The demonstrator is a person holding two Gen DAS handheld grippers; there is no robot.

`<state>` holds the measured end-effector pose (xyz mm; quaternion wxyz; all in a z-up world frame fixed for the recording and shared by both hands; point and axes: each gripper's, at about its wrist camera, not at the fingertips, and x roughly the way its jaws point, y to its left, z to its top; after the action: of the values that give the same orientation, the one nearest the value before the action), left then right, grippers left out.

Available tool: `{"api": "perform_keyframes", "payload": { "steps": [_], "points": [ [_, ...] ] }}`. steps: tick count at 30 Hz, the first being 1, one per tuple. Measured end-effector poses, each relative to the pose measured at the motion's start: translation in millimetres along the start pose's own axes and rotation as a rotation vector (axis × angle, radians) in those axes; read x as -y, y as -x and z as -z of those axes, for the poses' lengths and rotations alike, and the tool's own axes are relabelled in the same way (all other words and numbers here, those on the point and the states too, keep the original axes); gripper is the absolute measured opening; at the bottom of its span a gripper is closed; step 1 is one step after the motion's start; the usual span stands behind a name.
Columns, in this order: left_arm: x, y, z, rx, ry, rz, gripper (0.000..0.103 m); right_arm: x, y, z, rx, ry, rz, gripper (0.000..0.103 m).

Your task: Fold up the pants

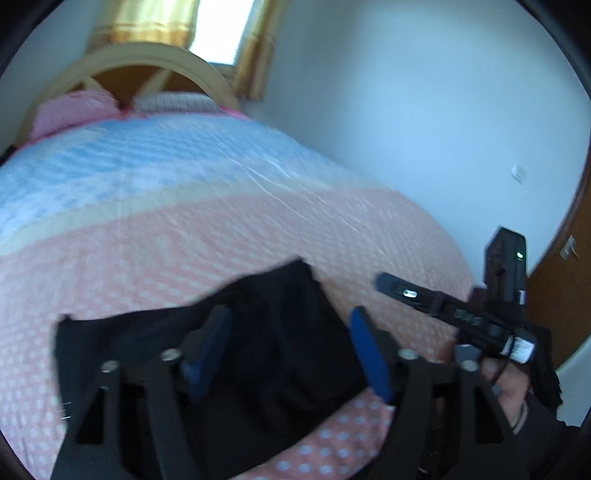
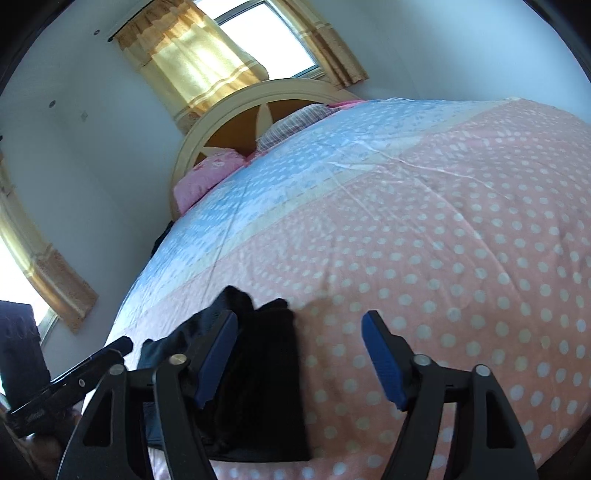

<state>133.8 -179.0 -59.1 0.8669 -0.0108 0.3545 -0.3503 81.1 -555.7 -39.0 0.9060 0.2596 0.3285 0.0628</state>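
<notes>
Left wrist view: the left hand-held gripper (image 1: 290, 350) is wide open, its blue pads (image 1: 371, 356) spread apart with nothing between them. Below and ahead of it the black pants (image 1: 266, 332) lie in a folded bundle on the bed (image 1: 184, 229), near the close edge, on the pink dotted part of the cover. The picture is blurred, so the folds cannot be made out. The left pad overlaps the pants in the picture; whether it touches the cloth cannot be told. To the right, the right hand-held gripper (image 1: 384, 282) reaches in from the side, seen edge-on, held by a hand (image 1: 508, 387) in a dark sleeve; its tip is over the pink cover, just beside the pants. Far off are a pink pillow (image 1: 74, 110), a curved headboard (image 1: 147, 59), gold curtains (image 1: 147, 18) and a pale wall (image 1: 406, 92).

Right wrist view: the right hand-held gripper (image 2: 299, 358) is also wide open and holds nothing. The pants (image 2: 266, 387) lie under its left finger, a dark folded stack with a straight right edge, on the pink dotted cover near the bed's (image 2: 443, 240) close edge. The right finger stands over bare cover, apart from the pants. At the lower left the left hand-held gripper (image 2: 122, 345) shows as a dark bar just beside the pants.
</notes>
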Motion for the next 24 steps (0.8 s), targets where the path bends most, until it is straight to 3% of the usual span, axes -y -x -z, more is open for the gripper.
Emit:
{"api": "perform_keyframes", "payload": {
  "steps": [6, 9, 10, 12, 14, 19, 24],
  "points": [
    [-76, 25, 24, 0.041, 0.091, -0.211, 0.083, -42, -6, 13, -0.054, 0.117, -0.066, 0.079],
    [-107, 25, 31, 0.033, 0.178, -0.247, 0.083, -55, -24, 27, -0.129, 0.187, -0.030, 0.076],
    [-115, 22, 34, 0.031, 0.200, -0.248, 0.083, -58, -30, 32, -0.163, 0.207, -0.020, 0.068],
    [-125, 21, 36, 0.034, 0.231, -0.250, 0.083, -61, -39, 39, -0.222, 0.234, -0.028, 0.027],
    [-130, 14, 35, 0.023, 0.242, -0.257, 0.083, -62, -33, 40, -0.212, 0.239, -0.028, 0.017],
    [-133, 5, 33, 0.013, 0.238, -0.252, 0.083, -52, -12, 34, -0.173, 0.197, -0.064, 0.016],
    [-135, -10, 34, -0.012, 0.220, -0.277, 0.083, -23, -26, 40, -0.239, 0.118, -0.037, 0.016]
  ]
}}
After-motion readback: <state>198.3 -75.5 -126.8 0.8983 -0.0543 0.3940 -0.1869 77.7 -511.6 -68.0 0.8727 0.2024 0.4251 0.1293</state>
